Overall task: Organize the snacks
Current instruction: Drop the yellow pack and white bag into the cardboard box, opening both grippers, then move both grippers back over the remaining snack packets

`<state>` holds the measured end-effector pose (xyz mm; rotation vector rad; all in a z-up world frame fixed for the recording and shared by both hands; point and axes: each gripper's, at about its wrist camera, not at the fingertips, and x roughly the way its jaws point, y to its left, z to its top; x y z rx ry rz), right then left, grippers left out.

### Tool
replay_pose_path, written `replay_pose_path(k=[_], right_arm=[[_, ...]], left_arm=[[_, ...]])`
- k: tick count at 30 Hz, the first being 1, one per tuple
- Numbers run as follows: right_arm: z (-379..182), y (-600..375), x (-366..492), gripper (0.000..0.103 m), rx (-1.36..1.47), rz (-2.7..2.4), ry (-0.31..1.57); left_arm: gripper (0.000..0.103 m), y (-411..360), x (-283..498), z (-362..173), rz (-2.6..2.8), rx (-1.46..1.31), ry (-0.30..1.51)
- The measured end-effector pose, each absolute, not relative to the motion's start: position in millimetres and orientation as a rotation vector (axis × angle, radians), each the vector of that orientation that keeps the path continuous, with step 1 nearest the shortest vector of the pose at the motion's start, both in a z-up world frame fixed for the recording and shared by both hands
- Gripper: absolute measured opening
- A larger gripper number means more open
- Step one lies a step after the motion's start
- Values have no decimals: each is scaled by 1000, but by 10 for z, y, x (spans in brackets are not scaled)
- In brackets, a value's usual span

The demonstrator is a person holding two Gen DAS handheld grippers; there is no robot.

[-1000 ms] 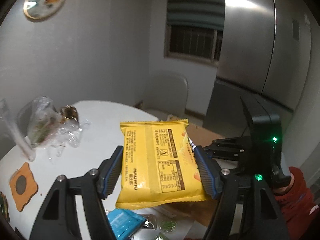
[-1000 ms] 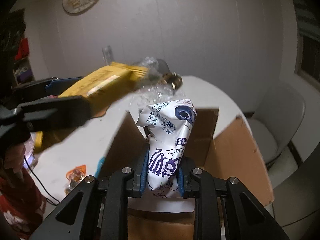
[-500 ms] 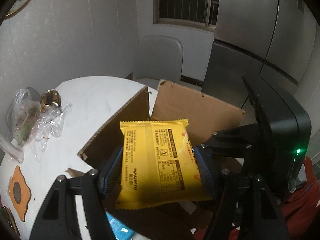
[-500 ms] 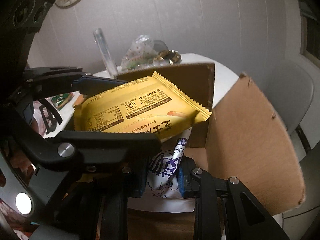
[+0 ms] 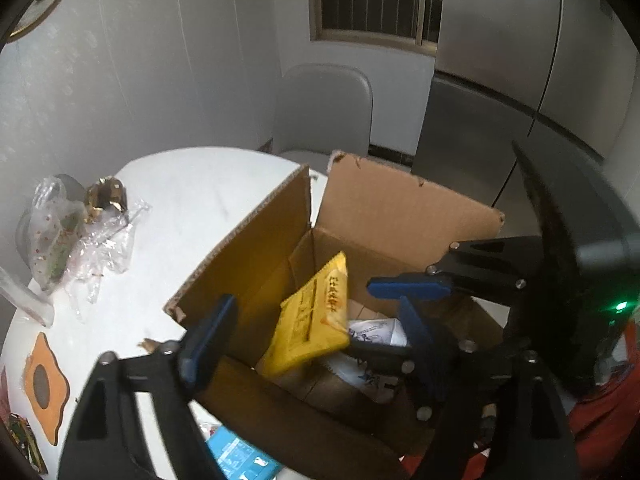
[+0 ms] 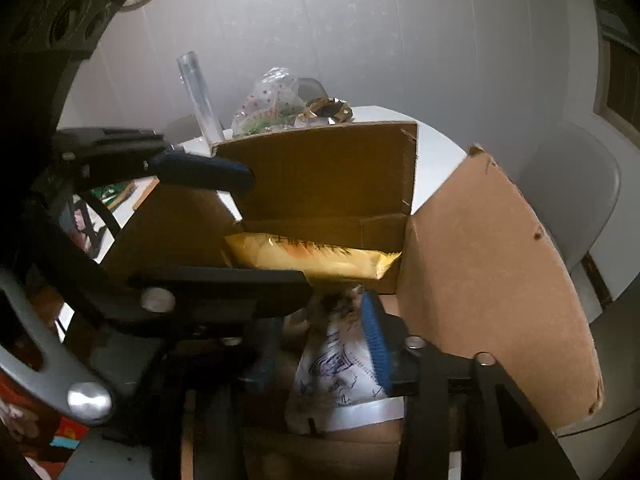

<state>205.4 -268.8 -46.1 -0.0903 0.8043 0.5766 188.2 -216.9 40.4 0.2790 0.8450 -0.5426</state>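
An open cardboard box (image 5: 256, 264) (image 6: 480, 280) stands on the white round table (image 5: 180, 192). My left gripper (image 5: 316, 304) hovers above it with its jaws opening and wide apart. A yellow snack packet (image 5: 316, 320) (image 6: 312, 256) has come free of the pads and tilts down inside the box. My right gripper (image 6: 320, 320) reaches into the box from the right, its jaws opening. Between them lies a white and purple packet (image 6: 340, 360) (image 5: 376, 330), and the pads no longer squeeze it. The left gripper's arm hides the right gripper's left finger.
Clear plastic bags of snacks (image 5: 68, 236) and a gold wrapper (image 5: 106, 196) lie at the table's far left, beside a clear tube (image 6: 198, 92). An orange coaster (image 5: 44, 380) and a blue packet (image 5: 240, 456) sit near me. A grey chair (image 5: 324, 108) and a steel fridge (image 5: 500, 80) stand behind.
Both grippers sank over the box. The left jaws spread and let the yellow packet go, and it dropped into the box. The right jaws parted from the white packet.
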Motion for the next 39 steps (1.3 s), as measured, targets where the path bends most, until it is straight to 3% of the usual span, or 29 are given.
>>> replay_pose_path(k=[7,12,15,23,26,31,33,39], right_arm=[[-367,-2695,1904,52,-130,517,782],[-239,-2697,1735,55,-150,476,745],[-136,-2699,1608,66,-151,462,704],[80,-2550,1237,69,-166,503,648],[157,-2409,1141,78,-179,531,620],[291,-2150,940,84,-216,580,570],[319,-2001,871,95,-241,610,552],[306,-1570,735,103,-299,713,529]], left_arm=[[87,-2072,1682,600,-539,279,777],[96,-1881,1521,792,-523,259,712],[96,-1752,1410,900,-521,243,683],[96,-1313,1070,1096,-485,183,617],[96,-1102,940,1126,-464,161,596],[96,-723,679,1109,-400,138,564],[96,-553,585,1086,-379,124,558],[96,-69,357,883,-310,67,566]])
